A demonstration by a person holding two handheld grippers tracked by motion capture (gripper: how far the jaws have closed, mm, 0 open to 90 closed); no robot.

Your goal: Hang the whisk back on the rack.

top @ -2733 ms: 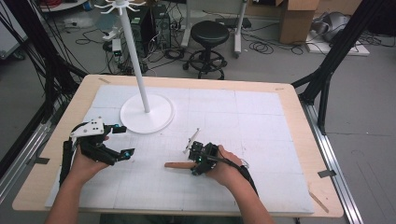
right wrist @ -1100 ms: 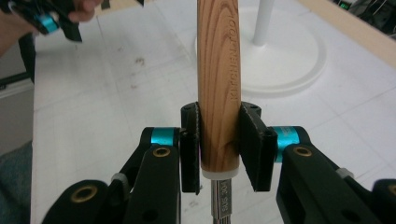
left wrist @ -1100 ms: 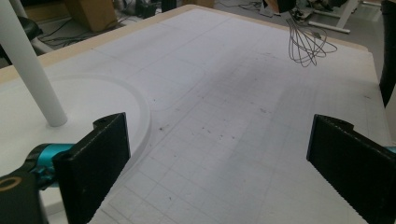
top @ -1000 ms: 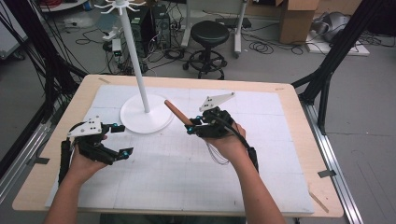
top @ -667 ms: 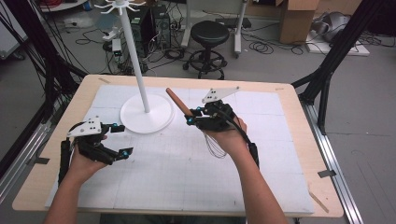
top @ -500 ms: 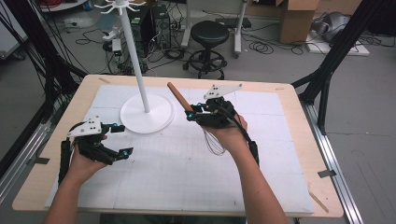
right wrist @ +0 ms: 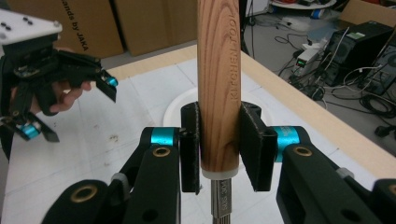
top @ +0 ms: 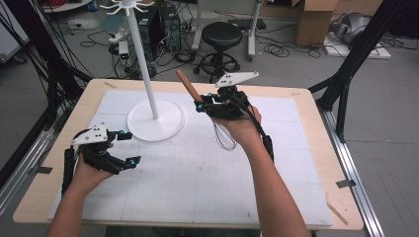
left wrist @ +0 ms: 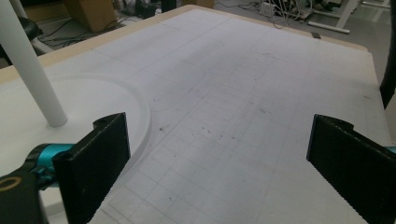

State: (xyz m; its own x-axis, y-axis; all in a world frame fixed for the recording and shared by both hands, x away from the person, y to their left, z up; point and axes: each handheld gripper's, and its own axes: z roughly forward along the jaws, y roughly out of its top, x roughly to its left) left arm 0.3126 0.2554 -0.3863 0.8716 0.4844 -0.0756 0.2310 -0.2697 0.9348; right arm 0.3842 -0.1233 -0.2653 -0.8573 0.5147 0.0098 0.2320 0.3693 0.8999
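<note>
**Whisk lifted clear of the tabletop, handle tilted toward the white stand**

High view: right gripper [top: 200, 106] is raised off the tabletop [top: 306, 163], just to the right of the white stand [top: 155, 118]. Its jaws pinch the whisk [top: 190, 91] at the lower end of the wooden handle; the handle slants up and left toward the stand's pole, and the wire loops hang below the hand. Compared with the earliest frame, where the whisk lay level near the tabletop's middle, it has been carried up and back toward the stand. Judged from this, the pick-up is done and the carry toward the stand's hooked top has begun. Left gripper [top: 127, 148] sits low, left and forward of the stand's base, in the same place as earlier.

Left gripper view: jaws spread wide, nothing between them; the stand's pole and base edge lie at left.

Right gripper view: jaws clamp the handle on both sides, just above the metal collar. The stand's base shows behind the handle, partly hidden, so how near it is remains uncertain.
</note>
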